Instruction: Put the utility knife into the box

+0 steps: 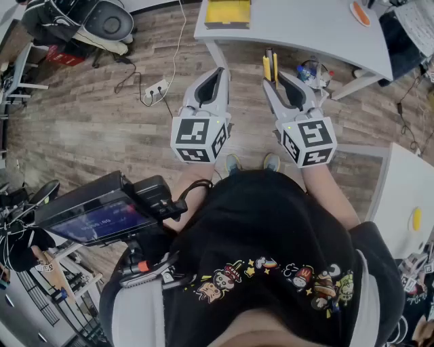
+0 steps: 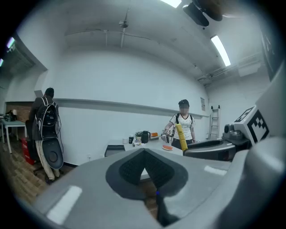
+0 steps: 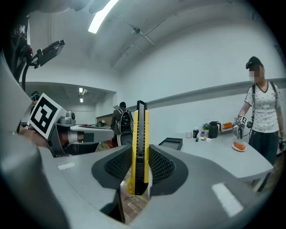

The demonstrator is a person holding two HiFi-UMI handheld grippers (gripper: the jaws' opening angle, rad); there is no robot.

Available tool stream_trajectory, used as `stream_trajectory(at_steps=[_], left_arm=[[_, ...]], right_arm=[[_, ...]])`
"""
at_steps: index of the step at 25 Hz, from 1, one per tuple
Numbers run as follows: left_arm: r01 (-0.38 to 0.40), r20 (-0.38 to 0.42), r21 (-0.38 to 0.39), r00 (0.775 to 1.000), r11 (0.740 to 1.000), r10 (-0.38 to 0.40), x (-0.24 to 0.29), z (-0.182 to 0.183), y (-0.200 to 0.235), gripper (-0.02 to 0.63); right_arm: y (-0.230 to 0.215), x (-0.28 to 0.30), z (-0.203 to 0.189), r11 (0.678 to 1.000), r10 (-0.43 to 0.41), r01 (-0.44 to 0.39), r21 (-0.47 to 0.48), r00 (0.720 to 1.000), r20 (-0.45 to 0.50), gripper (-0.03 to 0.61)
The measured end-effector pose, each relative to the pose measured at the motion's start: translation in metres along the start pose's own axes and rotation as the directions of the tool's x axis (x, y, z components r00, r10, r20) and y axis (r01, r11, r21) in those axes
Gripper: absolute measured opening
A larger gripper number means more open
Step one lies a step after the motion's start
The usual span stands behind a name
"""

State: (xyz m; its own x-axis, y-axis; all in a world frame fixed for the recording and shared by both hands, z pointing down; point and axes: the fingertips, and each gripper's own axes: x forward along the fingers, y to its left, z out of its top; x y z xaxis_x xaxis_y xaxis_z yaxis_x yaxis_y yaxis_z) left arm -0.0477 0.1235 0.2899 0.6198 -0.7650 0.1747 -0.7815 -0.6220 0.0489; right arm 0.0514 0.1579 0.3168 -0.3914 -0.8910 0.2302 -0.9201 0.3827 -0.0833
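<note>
Right tool (image 3: 139, 166): clamped on the utility knife (image 3: 139, 134), which stands upright between the pads, just short of the counter (image 1: 305, 27) edge. Left tool (image 2: 144, 167): jaws together, empty, likewise short of the counter. Yellow box (image 1: 227, 13), likely the target: on the counter, left end. Handling advice: keep the grip firm, lower the knife inside the box walls, then release.

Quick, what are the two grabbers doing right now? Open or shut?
Left gripper: shut, nothing between its jaws.
Right gripper: shut on the yellow utility knife.
</note>
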Motion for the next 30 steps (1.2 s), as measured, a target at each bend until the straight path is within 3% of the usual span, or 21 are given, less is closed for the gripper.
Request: stream_trajectory(at_steps=[10,16,23,30], left_arm=[[0.006,-0.001,-0.015,1.000,1.000,-0.006,0.009,0.007,-0.006,0.002],[-0.008,-0.011,-0.036,1.000,0.999,0.008,0.027,0.013,-0.033,0.002],[-0.031,-0.020,-0.055,0.999,0.998,0.030,0.056,-0.009,-0.064,0.002],[-0.042,-0.036,-0.053,0.999,0.998,0.040,0.090,-0.019,-0.039,0.002]], right_arm=[[-0.010,0.001,0.008,1.000,0.002,-0.002,0.024,1.000,-0.002,0.141],[-0.037,-0.013,0.011,0.999,0.022,-0.022,0.023,1.000,-0.018,0.141],[-0.074,-0.013,-0.013,0.997,0.071,-0.071,0.014,0.997,-0.033,0.141],[-0.095,0.035,-0.025,0.995,0.080,-0.077,0.057,0.996,-0.049,0.141]])
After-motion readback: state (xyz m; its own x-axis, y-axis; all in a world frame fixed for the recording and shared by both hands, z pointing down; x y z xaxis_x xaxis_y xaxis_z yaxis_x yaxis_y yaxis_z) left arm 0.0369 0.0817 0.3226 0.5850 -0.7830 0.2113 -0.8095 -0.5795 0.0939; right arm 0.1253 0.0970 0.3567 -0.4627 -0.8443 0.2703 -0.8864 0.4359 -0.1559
